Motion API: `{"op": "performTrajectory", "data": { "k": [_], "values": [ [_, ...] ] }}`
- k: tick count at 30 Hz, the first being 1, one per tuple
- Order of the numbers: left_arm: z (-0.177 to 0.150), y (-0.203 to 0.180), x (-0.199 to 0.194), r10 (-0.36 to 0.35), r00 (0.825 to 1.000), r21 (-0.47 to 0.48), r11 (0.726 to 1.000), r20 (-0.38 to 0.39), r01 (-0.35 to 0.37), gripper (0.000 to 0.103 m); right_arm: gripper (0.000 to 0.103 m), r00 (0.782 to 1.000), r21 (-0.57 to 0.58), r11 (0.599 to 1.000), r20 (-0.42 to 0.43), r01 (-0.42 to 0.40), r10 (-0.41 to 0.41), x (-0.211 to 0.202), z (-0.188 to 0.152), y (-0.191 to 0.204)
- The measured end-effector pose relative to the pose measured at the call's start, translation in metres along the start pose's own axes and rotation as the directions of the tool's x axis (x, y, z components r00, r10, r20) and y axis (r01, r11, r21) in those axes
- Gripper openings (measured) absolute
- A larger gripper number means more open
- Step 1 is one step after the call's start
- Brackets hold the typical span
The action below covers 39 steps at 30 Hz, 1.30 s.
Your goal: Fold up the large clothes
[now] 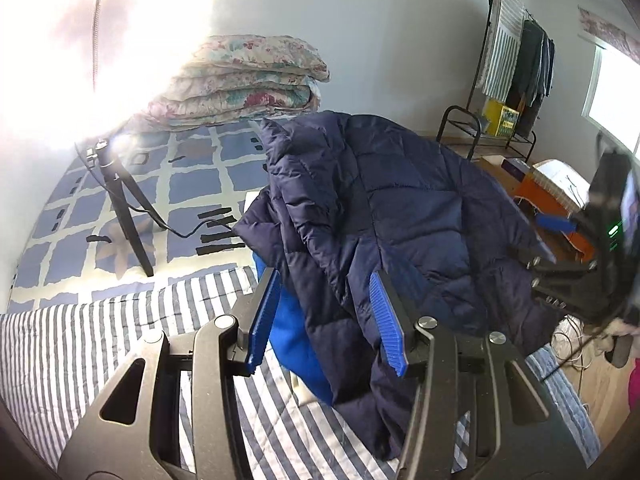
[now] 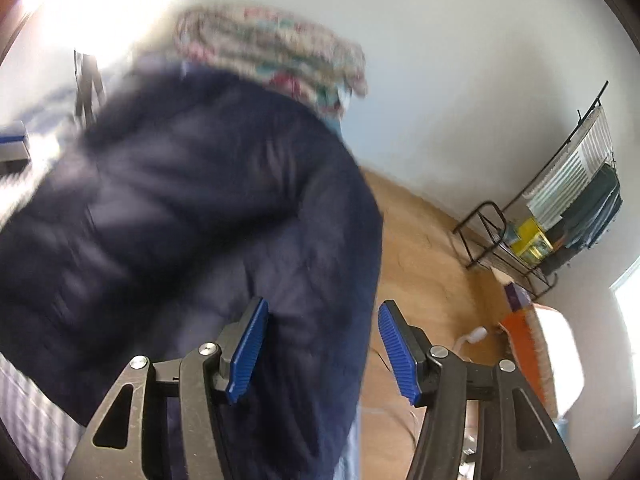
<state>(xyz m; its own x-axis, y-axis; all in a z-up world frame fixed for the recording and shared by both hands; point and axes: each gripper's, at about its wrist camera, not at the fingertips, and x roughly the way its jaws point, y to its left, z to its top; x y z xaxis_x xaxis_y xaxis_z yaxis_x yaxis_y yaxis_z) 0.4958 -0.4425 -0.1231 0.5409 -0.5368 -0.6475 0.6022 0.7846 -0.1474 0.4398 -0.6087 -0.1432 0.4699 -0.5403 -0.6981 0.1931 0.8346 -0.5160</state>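
A navy quilted puffer jacket [image 1: 384, 208] lies bunched on the striped bed cover [image 1: 100, 332], its bright blue lining [image 1: 292, 344] showing at the near left edge. My left gripper [image 1: 325, 320] is open, its blue pads on either side of the jacket's near fold, just above it. The right gripper's body [image 1: 600, 248] shows at the jacket's right edge. In the blurred right wrist view the jacket [image 2: 192, 216] fills the left half. My right gripper [image 2: 322, 350] is open, with the jacket's right edge between the pads.
A folded floral quilt [image 1: 248, 84] sits at the bed's far end on a blue checked sheet [image 1: 192, 172]. A black tripod [image 1: 124, 208] with a cable stands on the bed. A clothes rack [image 1: 516, 76], an orange box [image 1: 548, 200] and wood floor [image 2: 424, 260] are to the right.
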Motion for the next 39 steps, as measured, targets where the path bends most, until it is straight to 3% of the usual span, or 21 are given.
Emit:
{"op": "performTrajectory", "data": {
  "k": [3,10,17,23,29,39],
  "values": [
    [-0.001,-0.001,-0.012,0.001,1.0,0.01,1.0,0.007,-0.002,0.05,0.058,0.999,0.056,0.998,-0.037,0.008,-0.005,0.003,-0.014,-0.013],
    [-0.005,-0.002,-0.043,-0.001,1.0,0.016,1.0,0.026,0.0,0.05,0.058,1.0,0.138,0.99,0.012,-0.018,0.016,-0.038,-0.02,-0.031],
    [-0.014,-0.012,-0.09,0.001,0.999,0.036,0.999,0.048,-0.002,0.05,0.058,0.996,0.171,0.984,0.077,-0.058,0.045,-0.1,-0.025,-0.035],
    [-0.026,-0.018,-0.153,-0.004,0.997,0.033,0.999,0.081,0.001,0.05,0.058,0.984,0.219,0.969,0.156,-0.117,0.084,-0.178,-0.036,-0.038],
    [-0.058,-0.025,-0.227,0.011,0.993,0.037,0.999,0.121,-0.016,0.05,0.06,0.975,0.235,0.962,0.204,-0.137,0.089,-0.251,-0.061,-0.028],
    [-0.126,-0.026,-0.319,0.028,0.99,0.028,0.999,0.141,-0.032,0.05,0.063,0.956,0.282,0.938,0.268,-0.199,0.122,-0.338,-0.138,0.013]
  ]
}}
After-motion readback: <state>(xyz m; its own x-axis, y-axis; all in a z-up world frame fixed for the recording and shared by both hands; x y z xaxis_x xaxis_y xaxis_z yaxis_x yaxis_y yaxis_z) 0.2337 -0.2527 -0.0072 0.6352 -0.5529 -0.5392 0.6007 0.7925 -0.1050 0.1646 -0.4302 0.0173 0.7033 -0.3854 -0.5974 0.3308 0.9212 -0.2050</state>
